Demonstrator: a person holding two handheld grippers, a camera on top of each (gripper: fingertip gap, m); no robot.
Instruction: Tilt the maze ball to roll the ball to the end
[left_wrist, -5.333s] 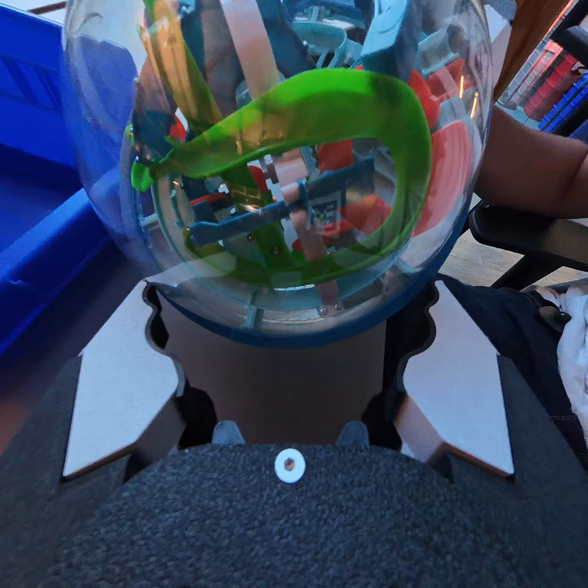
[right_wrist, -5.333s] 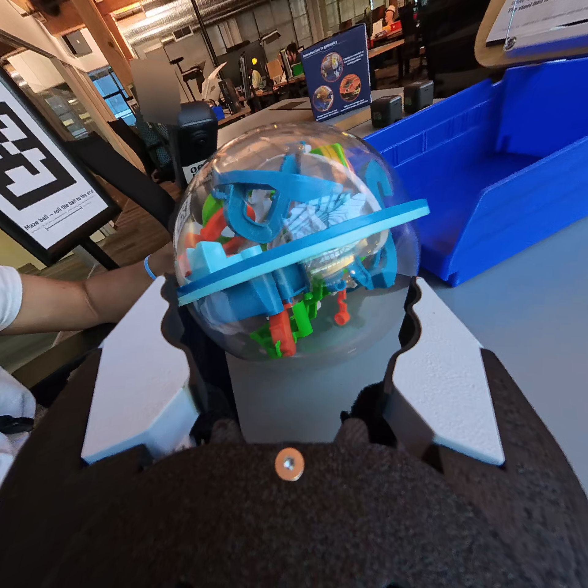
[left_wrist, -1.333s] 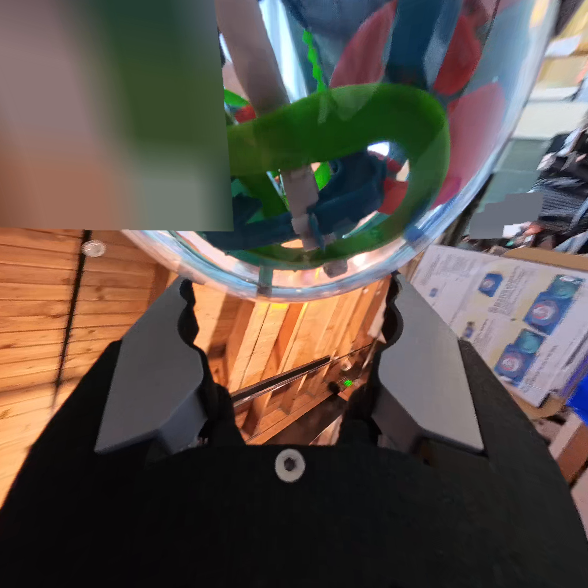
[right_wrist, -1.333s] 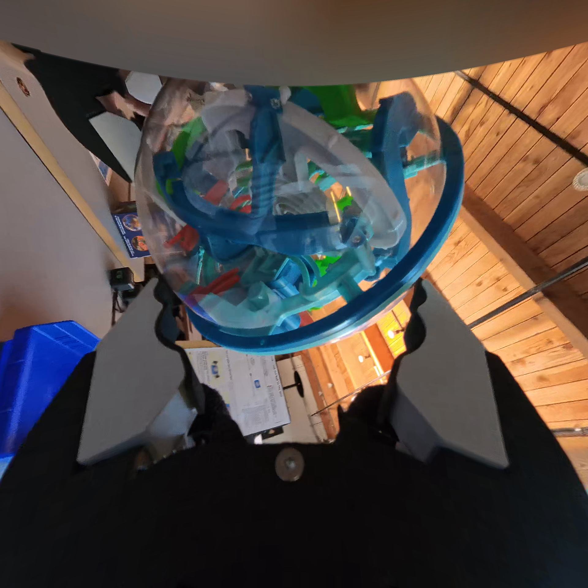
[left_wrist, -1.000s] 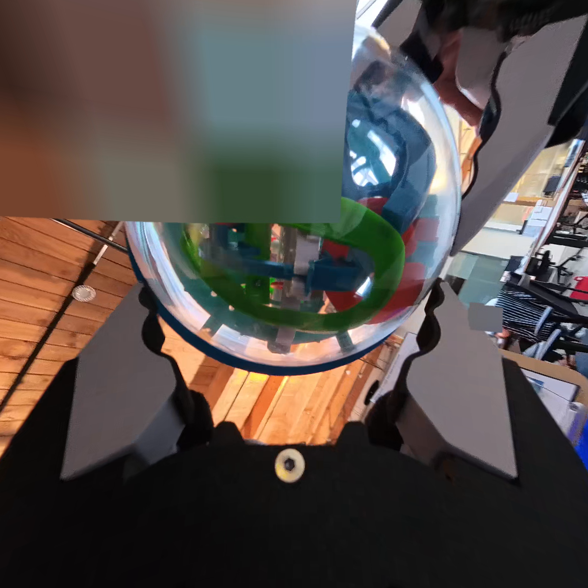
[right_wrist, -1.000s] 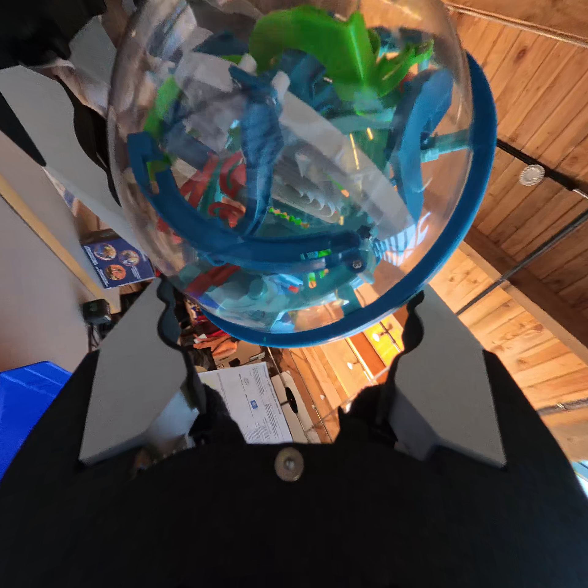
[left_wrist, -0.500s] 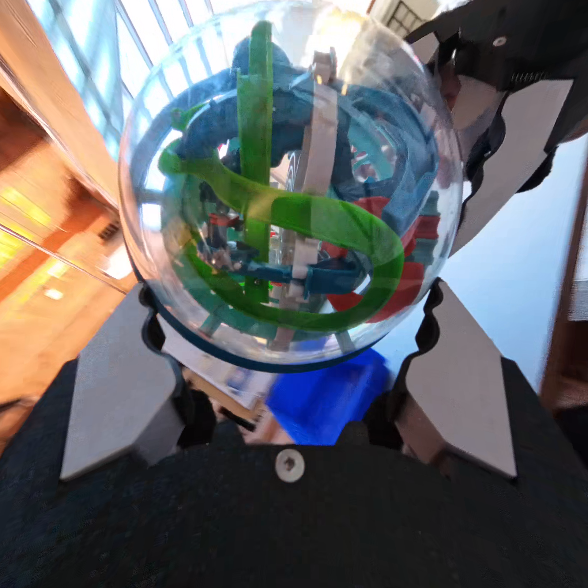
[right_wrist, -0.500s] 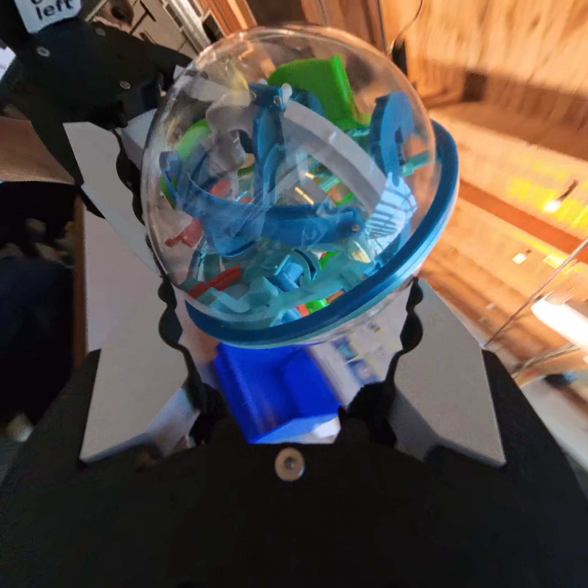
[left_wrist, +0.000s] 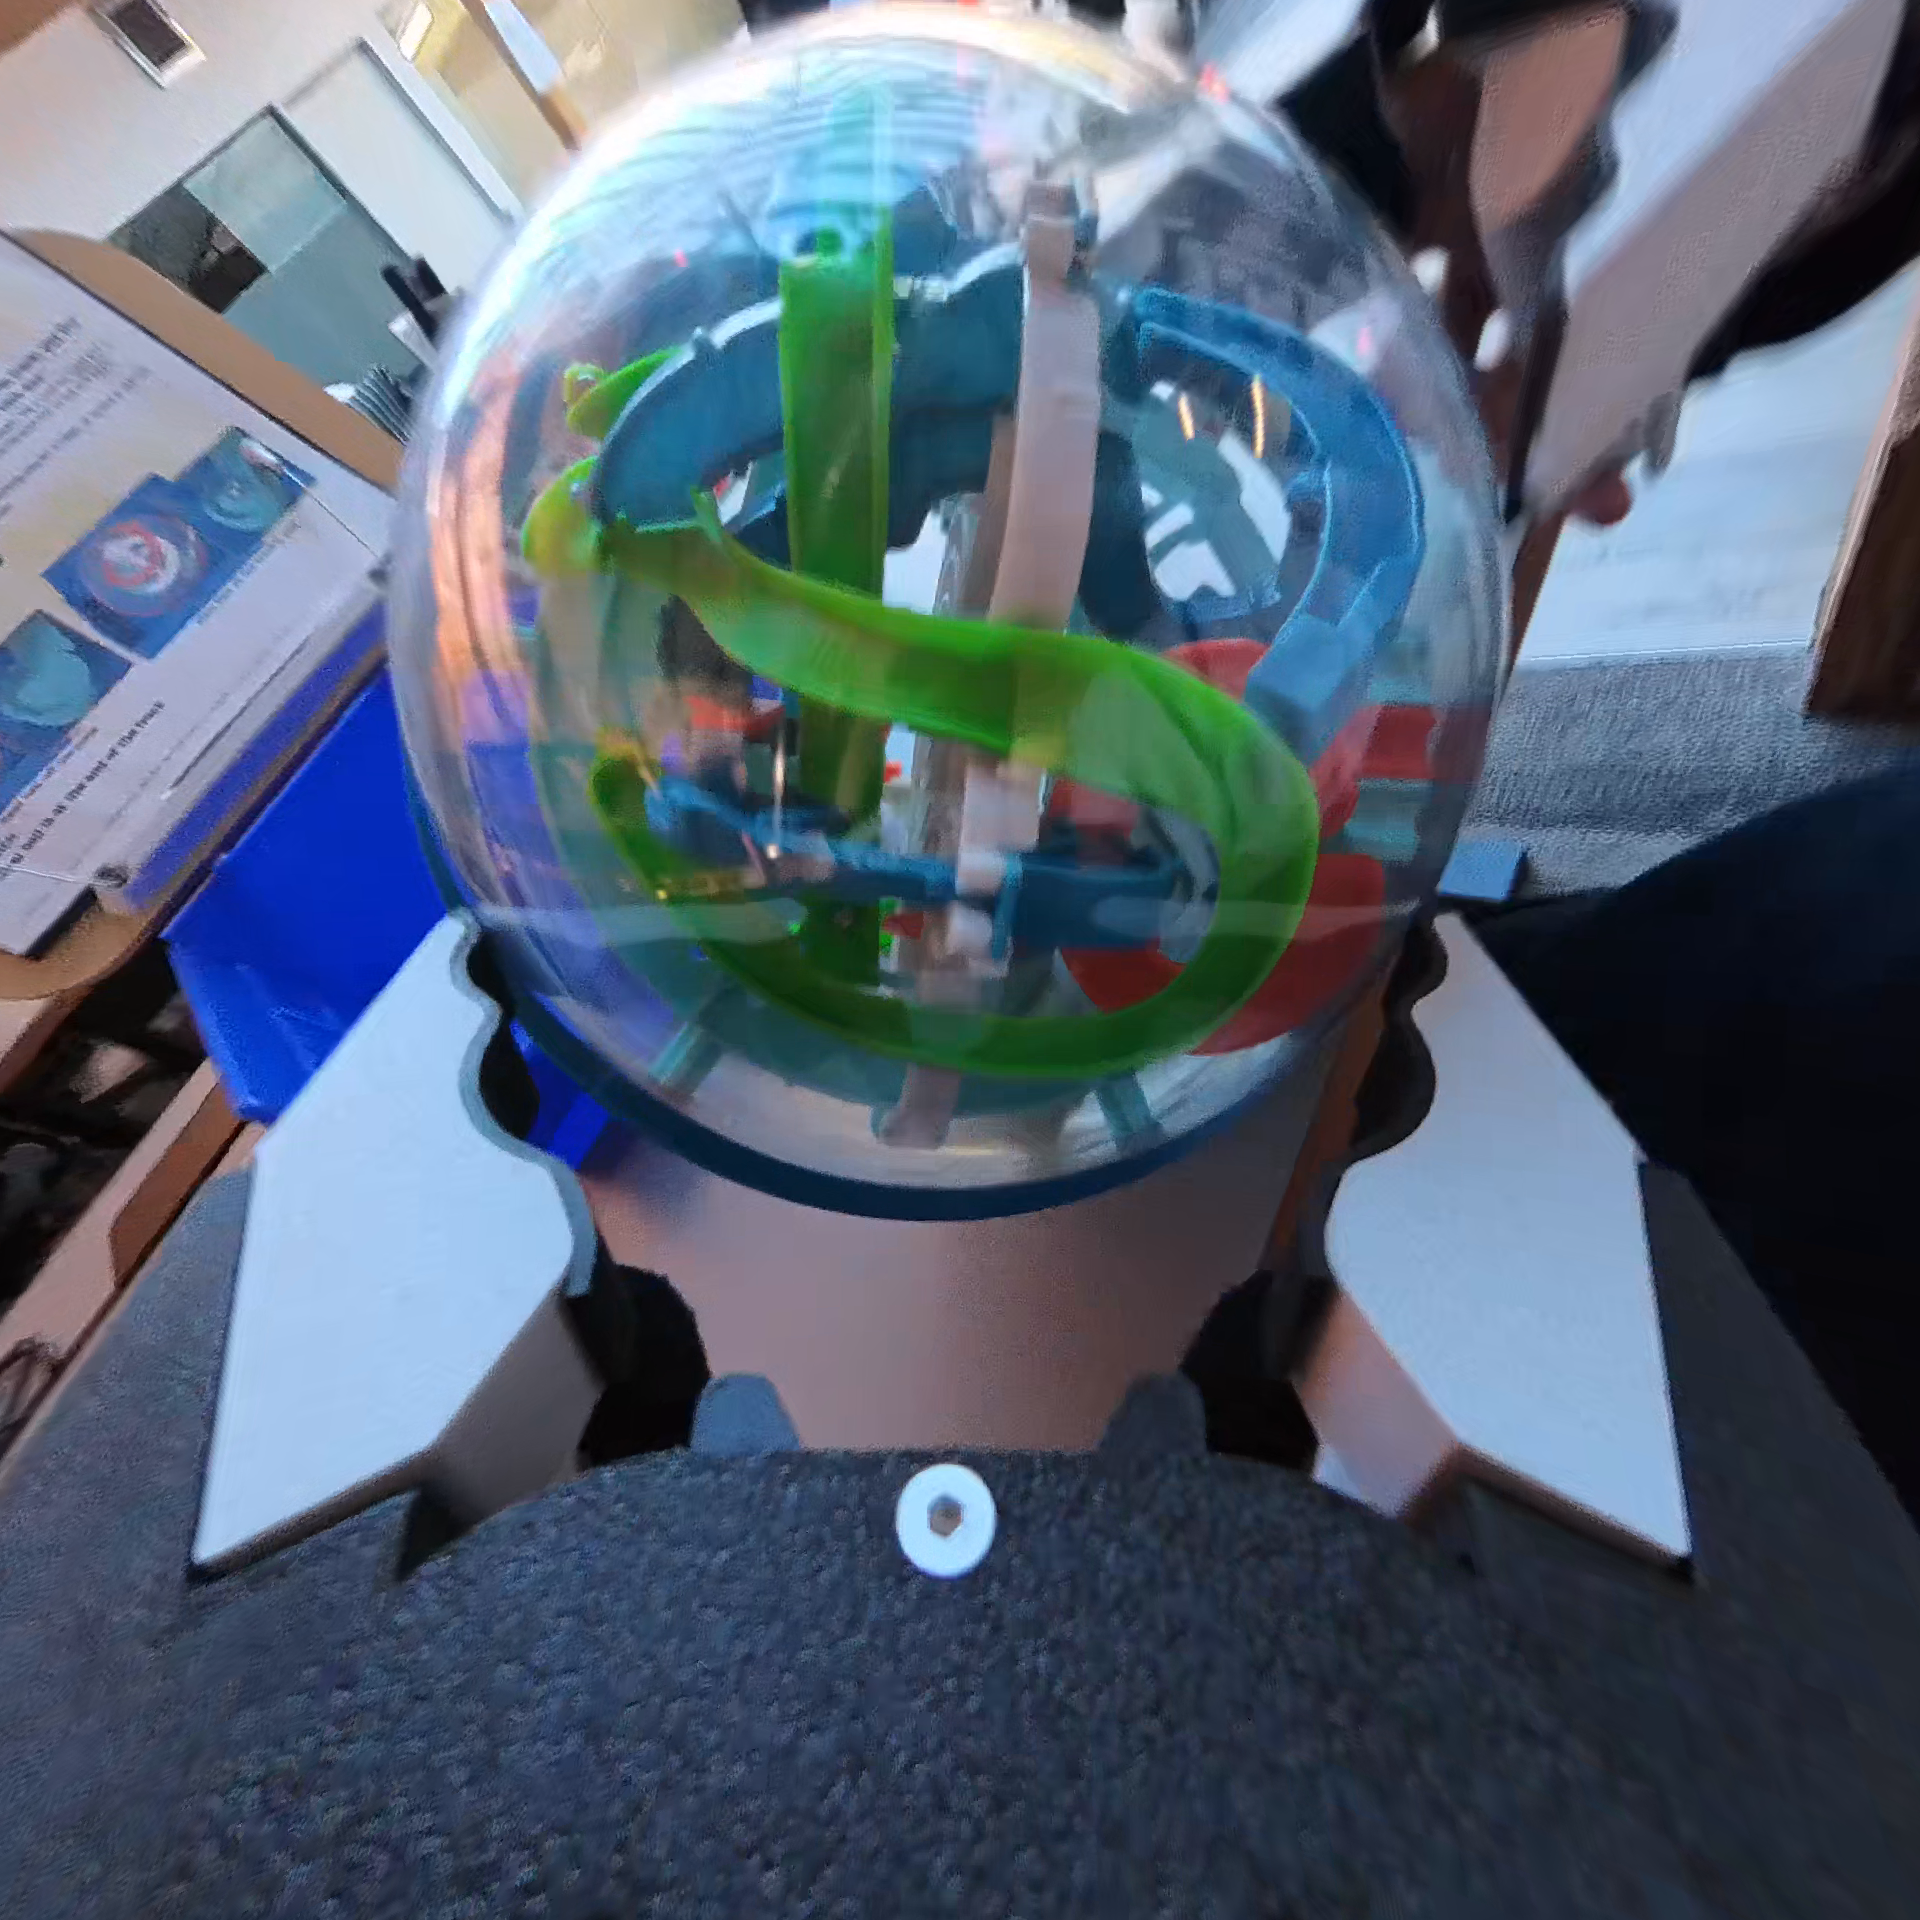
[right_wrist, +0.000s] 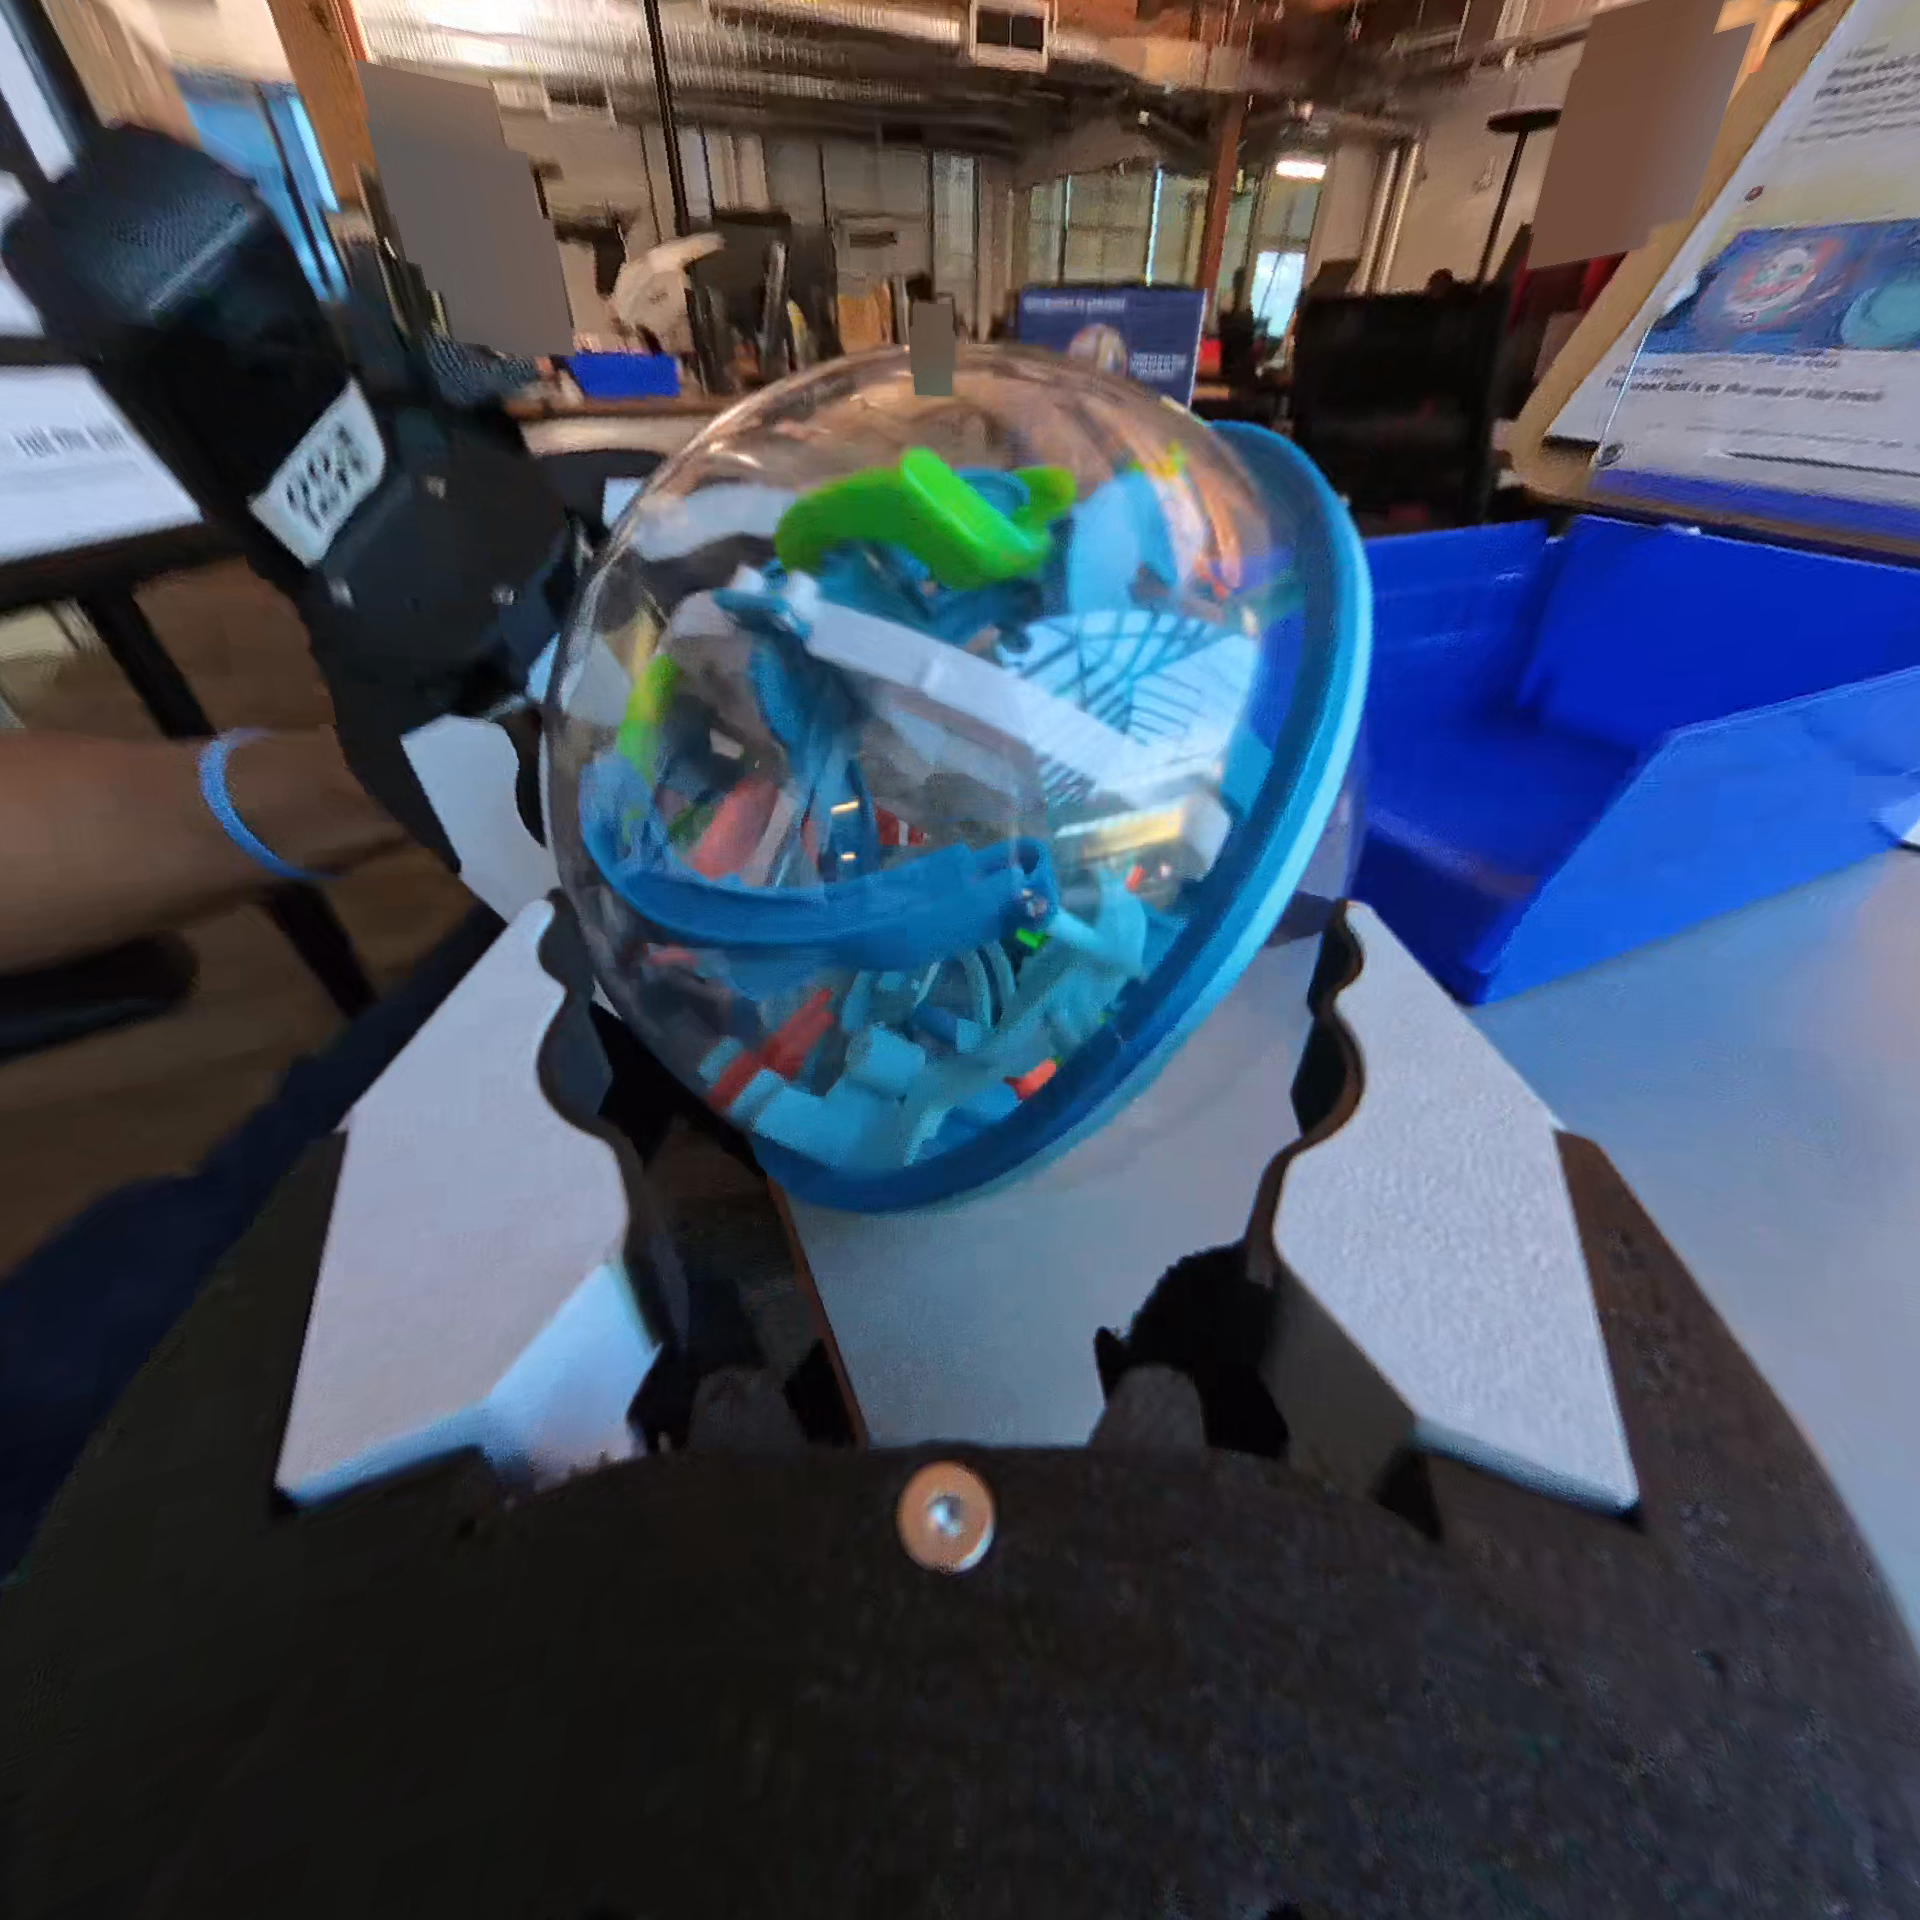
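one maze ball (left_wrist: 945, 623) is held up between two grippers, one on each side of it. it is a clear sphere with one blue ring (right_wrist: 1283, 831) around its middle and a tangle of green, blue, red and pale tracks inside. the small rolling ball within cannot be made out; both views are blurred.

the left gripper (left_wrist: 945, 997) has its two pale fingers (left_wrist: 405, 1195) spread wide, their notched inner edges pressed against the lower flanks of the sphere, so its jaws are closed on the maze ball. the right gripper (right_wrist: 940, 997) does the same: two fingers (right_wrist: 1444, 1195) wide apart, clasping the sphere just below the tilted blue ring. in the right wrist view the ring stands steeply, nearer upright than level.

in that same view the left gripper shows again at the far left side of the sphere, with a forearm wearing one blue wristband (right_wrist: 234, 805).

behind the sphere sits one blue bin (right_wrist: 1662, 769) on a grey table (right_wrist: 1714, 1091), with one printed sheet (right_wrist: 1787, 312) propped above it.
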